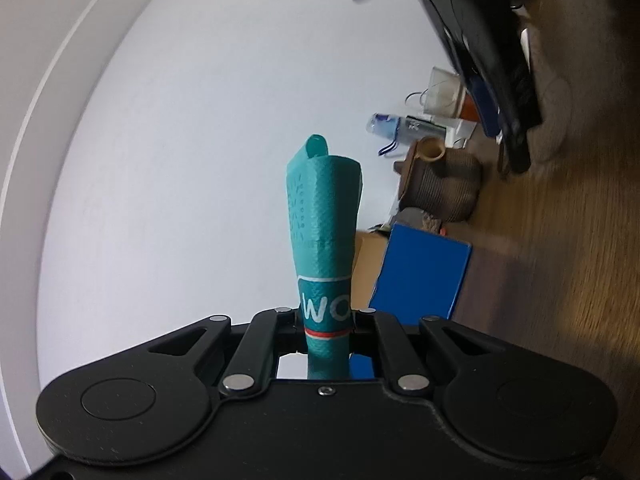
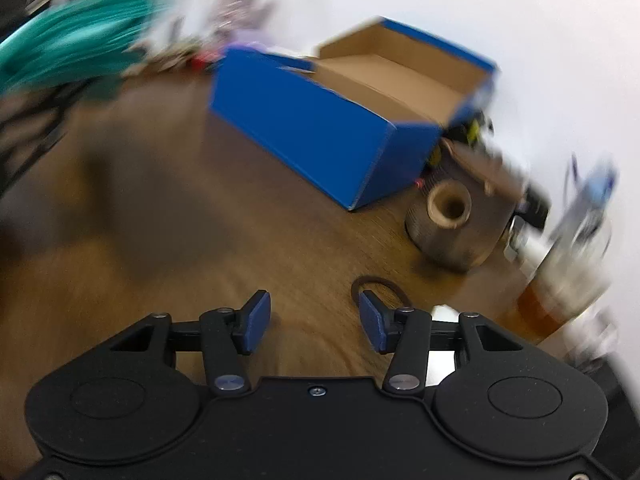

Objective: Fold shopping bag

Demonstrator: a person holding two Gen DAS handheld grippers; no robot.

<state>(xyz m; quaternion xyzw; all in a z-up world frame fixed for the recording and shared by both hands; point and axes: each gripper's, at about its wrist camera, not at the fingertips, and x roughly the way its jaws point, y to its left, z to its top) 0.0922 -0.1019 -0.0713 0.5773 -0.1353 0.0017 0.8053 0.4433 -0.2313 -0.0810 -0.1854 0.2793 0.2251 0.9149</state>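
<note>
The teal shopping bag (image 1: 322, 232) is folded into a narrow bundle with white lettering and a red stripe. My left gripper (image 1: 325, 322) is shut on the bundle's lower end and holds it up in the air in front of a white wall. In the right wrist view the bag shows as a blurred teal shape (image 2: 76, 54) at the upper left. My right gripper (image 2: 314, 320) is open and empty, low over the wooden table (image 2: 180, 220). The right gripper's black body also shows in the left wrist view (image 1: 492, 60) at the upper right.
An open blue cardboard box (image 2: 344, 120) stands on the table ahead of the right gripper. A dark woven vase (image 2: 452, 220), a brown hair tie (image 2: 380, 286), a glass of amber liquid (image 2: 560, 280) and a water bottle (image 1: 386, 126) lie to the right.
</note>
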